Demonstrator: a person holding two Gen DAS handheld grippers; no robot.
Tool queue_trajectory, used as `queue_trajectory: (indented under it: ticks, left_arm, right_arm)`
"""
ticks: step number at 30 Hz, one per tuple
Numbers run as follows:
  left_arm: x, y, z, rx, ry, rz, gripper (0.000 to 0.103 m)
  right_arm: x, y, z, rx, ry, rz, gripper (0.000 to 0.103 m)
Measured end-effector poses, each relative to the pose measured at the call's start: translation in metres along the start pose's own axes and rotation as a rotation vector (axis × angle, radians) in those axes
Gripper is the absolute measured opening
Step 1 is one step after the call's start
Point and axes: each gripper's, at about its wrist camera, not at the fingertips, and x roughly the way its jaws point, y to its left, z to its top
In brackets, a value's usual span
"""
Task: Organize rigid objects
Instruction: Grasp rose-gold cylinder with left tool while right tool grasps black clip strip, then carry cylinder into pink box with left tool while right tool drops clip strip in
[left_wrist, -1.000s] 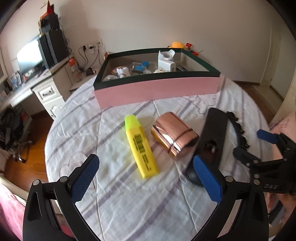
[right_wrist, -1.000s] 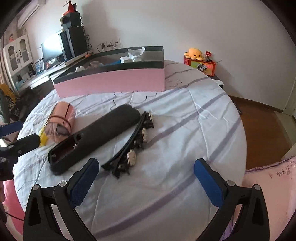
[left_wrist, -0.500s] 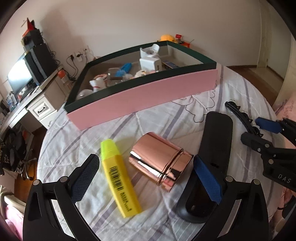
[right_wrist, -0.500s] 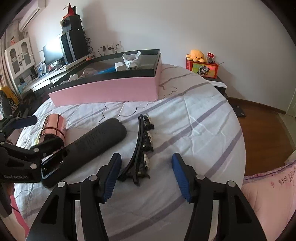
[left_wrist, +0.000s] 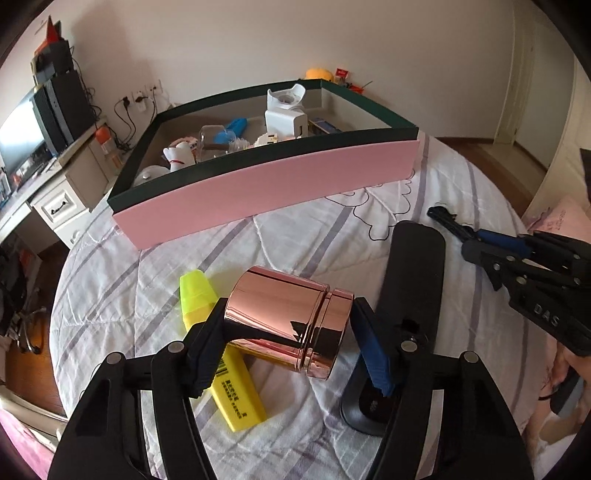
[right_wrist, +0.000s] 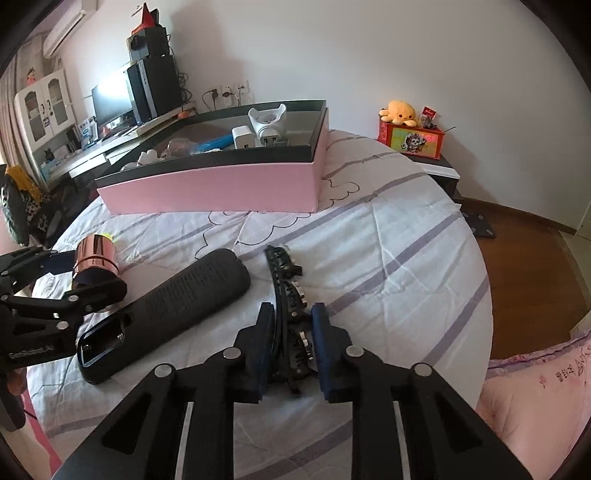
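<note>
A: Left hand-held gripper (left_wrist: 288, 339), pose?

B: Tilted steeply down over the bed (left_wrist: 295, 229). Its jaws have just been closing and now sit one at each end of the rose-gold canister (left_wrist: 288, 317), which lies on its side. The left finger is against the canister's base; the blue pad on the right sits at the lid end. Looks like contact on both ends, though the lid side is hard to read.

A: What lies around it?

B: A yellow highlighter (left_wrist: 221, 350) partly under the canister and the left finger. A black case (left_wrist: 410, 280) just to the right, lying lengthwise.

A: Right hand-held gripper (right_wrist: 293, 343)?

B: Also angled down. Jaws have just been closing and are now narrow, pads pressed on the near end of the black hair clip (right_wrist: 288, 284). The clip's far end runs away along the bedsheet, beside the black case.

A: Any hand visible?

B: Only a small part at the right edge of the left wrist view, behind the right gripper's frame.

A: The box?

B: The pink box (right_wrist: 221, 188) stands beyond everything, open-topped, with small items inside.
</note>
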Motion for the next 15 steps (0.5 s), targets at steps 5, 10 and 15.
queue_trajectory:
  ticks: [5, 10, 15]
  left_arm:
    - [-0.008, 0.003, -0.005, -0.005, -0.008, -0.026, 0.066]
    - [-0.017, 0.011, -0.008, -0.028, -0.027, -0.05, 0.066]
    - [-0.027, 0.021, -0.008, -0.049, -0.048, -0.046, 0.066]
  right_arm:
    - [0.0, 0.002, 0.002, -0.005, -0.008, -0.002, 0.019]
    - [-0.004, 0.007, 0.003, -0.018, -0.015, 0.0, 0.019]
    - [-0.011, 0.01, 0.008, -0.019, -0.018, 0.009, 0.019]
